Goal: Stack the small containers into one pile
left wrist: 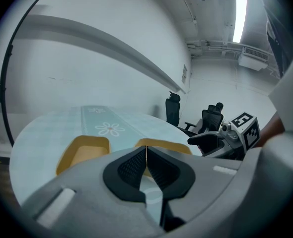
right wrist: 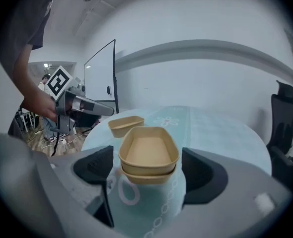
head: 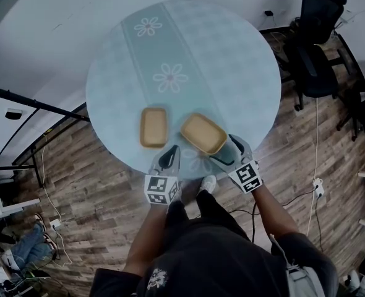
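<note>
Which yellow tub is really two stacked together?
The right tub, two nested together, between the open jaws of the right hand-held gripper; the left tub sits alone.

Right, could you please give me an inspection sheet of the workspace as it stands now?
Surface: round table under a pale cloth with flower prints.
Job's things: single container on the left; stack of two containers to its right, apart from it.
Clutter: nothing seen on the table.
Grippers: left gripper shut and empty, at the near edge; right gripper open, its jaws on either side of the stack, pads not pressing on it.
Cables: white cable running to a power strip on the floor at the right; more leads on the floor at the left.
Surroundings: wooden floor; black office chairs beyond the table.
</note>
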{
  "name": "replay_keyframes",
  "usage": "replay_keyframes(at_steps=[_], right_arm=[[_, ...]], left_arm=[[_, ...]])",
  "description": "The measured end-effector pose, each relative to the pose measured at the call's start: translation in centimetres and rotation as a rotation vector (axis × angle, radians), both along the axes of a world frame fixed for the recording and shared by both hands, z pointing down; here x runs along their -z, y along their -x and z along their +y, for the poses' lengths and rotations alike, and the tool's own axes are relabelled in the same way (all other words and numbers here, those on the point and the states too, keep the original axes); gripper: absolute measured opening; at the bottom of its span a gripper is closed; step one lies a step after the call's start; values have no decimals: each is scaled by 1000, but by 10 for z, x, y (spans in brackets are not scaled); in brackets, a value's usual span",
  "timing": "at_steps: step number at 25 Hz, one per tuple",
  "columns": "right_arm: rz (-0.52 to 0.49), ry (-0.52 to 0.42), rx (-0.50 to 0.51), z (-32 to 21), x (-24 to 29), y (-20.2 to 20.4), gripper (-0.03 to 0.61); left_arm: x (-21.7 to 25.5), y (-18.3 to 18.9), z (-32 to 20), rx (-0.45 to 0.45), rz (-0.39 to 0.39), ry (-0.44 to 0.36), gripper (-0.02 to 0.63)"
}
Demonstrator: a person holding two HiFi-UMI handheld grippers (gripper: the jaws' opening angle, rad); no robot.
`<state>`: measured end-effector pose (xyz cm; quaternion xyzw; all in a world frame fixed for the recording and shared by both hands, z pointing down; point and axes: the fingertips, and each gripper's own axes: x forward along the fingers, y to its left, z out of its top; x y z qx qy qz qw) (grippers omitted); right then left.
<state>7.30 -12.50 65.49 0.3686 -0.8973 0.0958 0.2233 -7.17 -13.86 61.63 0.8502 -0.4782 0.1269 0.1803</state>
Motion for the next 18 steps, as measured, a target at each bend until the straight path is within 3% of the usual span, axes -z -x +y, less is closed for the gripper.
replay_keyframes(at_steps=[4,6,8,13,18], right_arm=[[-9,-50,-42,-2,24,3,409],[-3,-71,-57,-2,34,3,363],[3,-89,-70,-2,42,4,286],[16,-143,-112,-2,60,9,26],[24,-148,-128,-3,68,22,1]], left_arm=[[3,8,3,6,-1,-5,6],[7,9,4,6,0,-11,6],[10,11,6,6,1,-16,7],[19,15,11,11,8,-32,7],[20,29,15,41,10,-31,7]])
